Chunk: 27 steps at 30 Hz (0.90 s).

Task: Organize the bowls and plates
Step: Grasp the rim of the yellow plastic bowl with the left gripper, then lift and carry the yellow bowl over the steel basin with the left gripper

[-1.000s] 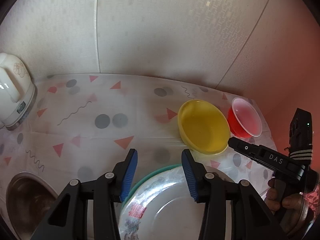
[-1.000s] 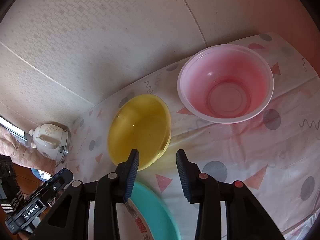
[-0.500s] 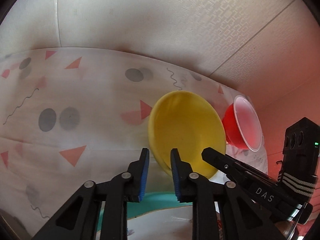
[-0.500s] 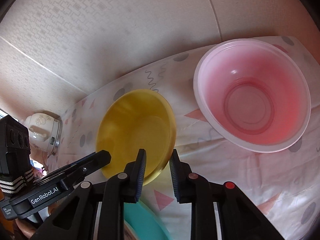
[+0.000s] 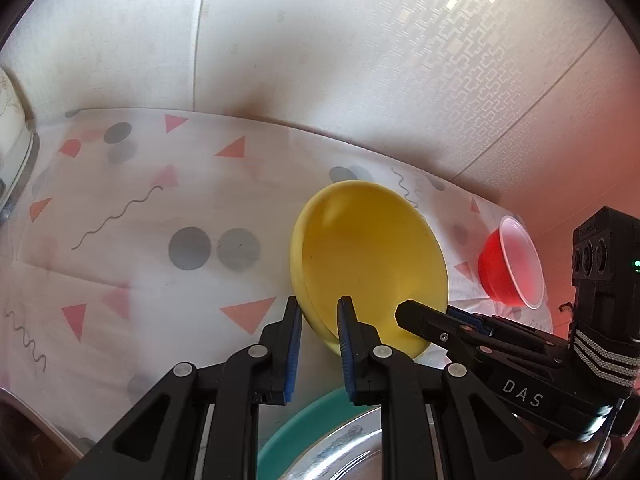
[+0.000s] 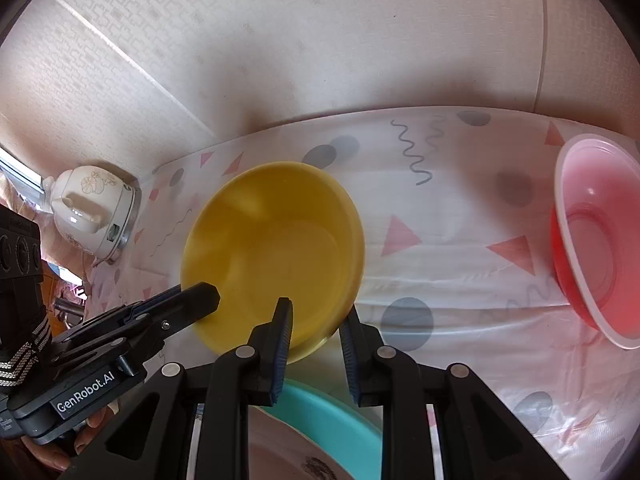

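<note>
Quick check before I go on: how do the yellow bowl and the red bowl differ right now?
1. The yellow bowl is opaque; the red bowl is translucent with a pale rim.
2. The yellow bowl has both tools closed on its near rim, the left tool and the right tool; the red bowl is untouched.
3. The yellow bowl sits beside the teal plate; the red bowl stands apart, farther right.
Both are round, empty and on the patterned tablecloth.
</note>
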Each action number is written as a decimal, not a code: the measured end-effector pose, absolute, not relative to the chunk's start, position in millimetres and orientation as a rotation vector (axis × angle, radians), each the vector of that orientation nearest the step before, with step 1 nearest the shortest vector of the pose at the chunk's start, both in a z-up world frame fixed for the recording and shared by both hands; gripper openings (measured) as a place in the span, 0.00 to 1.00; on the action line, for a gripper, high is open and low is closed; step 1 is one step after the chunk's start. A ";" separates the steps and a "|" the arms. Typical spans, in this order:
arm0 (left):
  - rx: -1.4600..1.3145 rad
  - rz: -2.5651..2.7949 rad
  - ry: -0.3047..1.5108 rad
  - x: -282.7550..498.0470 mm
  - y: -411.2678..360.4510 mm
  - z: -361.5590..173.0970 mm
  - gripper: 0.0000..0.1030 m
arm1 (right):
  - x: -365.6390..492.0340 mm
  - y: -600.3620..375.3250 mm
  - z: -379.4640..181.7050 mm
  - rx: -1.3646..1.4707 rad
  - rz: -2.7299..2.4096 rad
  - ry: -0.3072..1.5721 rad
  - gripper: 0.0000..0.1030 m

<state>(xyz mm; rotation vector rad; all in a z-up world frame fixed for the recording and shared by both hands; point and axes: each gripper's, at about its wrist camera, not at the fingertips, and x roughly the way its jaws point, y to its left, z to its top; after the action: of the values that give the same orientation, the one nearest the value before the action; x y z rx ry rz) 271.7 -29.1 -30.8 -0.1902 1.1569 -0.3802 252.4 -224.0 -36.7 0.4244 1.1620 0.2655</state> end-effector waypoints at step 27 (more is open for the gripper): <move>-0.252 -0.263 1.038 213.9 42.7 5.8 0.17 | 232.7 -143.6 -0.2 0.281 0.421 1.134 0.25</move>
<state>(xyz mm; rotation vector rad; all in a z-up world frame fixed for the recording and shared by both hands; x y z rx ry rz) 213.9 42.7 5.8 -0.2519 1.0378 -0.2635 232.7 -143.6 -0.2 0.2809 1.1337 0.4206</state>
